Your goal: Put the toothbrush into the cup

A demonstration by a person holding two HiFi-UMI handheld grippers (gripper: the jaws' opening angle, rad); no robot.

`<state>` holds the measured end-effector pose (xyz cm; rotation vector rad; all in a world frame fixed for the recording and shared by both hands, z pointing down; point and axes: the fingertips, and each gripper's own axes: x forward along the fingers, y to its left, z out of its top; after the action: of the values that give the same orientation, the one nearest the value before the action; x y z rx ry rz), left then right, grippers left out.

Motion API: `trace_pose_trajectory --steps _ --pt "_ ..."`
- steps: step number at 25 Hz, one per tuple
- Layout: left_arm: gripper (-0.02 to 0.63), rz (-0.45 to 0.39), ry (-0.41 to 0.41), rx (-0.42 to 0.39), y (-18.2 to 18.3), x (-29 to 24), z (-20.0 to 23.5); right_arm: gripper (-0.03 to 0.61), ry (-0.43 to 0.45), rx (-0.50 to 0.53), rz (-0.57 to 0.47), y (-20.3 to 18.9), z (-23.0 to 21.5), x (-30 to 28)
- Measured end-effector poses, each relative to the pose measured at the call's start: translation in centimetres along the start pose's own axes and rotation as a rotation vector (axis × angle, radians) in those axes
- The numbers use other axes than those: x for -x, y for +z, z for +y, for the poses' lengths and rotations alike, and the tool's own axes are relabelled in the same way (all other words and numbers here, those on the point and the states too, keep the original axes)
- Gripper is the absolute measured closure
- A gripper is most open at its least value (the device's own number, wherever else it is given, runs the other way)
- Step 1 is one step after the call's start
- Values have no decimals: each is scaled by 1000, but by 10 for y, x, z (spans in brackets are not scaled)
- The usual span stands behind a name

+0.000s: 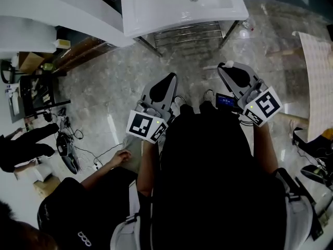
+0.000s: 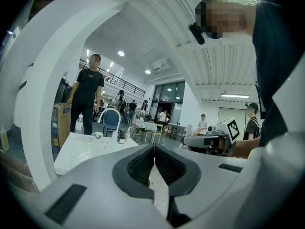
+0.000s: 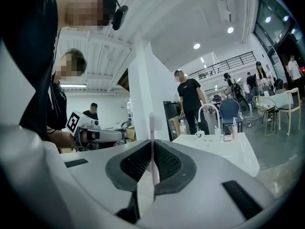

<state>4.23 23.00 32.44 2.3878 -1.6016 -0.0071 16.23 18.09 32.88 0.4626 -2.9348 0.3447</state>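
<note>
The right gripper [image 3: 151,152] is clamped narrow on a pink toothbrush [image 3: 152,128], which stands upright between its pads, its head poking up above them. The left gripper [image 2: 154,151] has its pads pressed together with nothing in them. The person holds both out in front, roughly level, side by side and apart. Ahead of them stands a white washbasin [image 3: 224,149] with a curved tap [image 3: 209,111]. A small cup [image 3: 199,134] sits on the basin top, well apart from the toothbrush.
</note>
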Motion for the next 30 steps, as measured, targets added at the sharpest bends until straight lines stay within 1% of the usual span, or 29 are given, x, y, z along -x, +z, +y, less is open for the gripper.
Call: trace_pose_trajectory --steps 9,14,19,24,30 --pt "601 11 21 -2 4 -8 -1 549 5 -31 -30 7 -13 5" --pt "601 21 53 -6 0 -20 -6 549 25 -32 -33 8 -31 11" --pt "601 36 73 18 -9 -34 -4 549 24 -36 -43 12 -51 6" --pt "601 39 59 39 -7 -51 19 549 22 -45 -5 9 -65 -12" --pt "601 29 7 27 3 -82 73 549 -10 -30 10 22 -87 -63"
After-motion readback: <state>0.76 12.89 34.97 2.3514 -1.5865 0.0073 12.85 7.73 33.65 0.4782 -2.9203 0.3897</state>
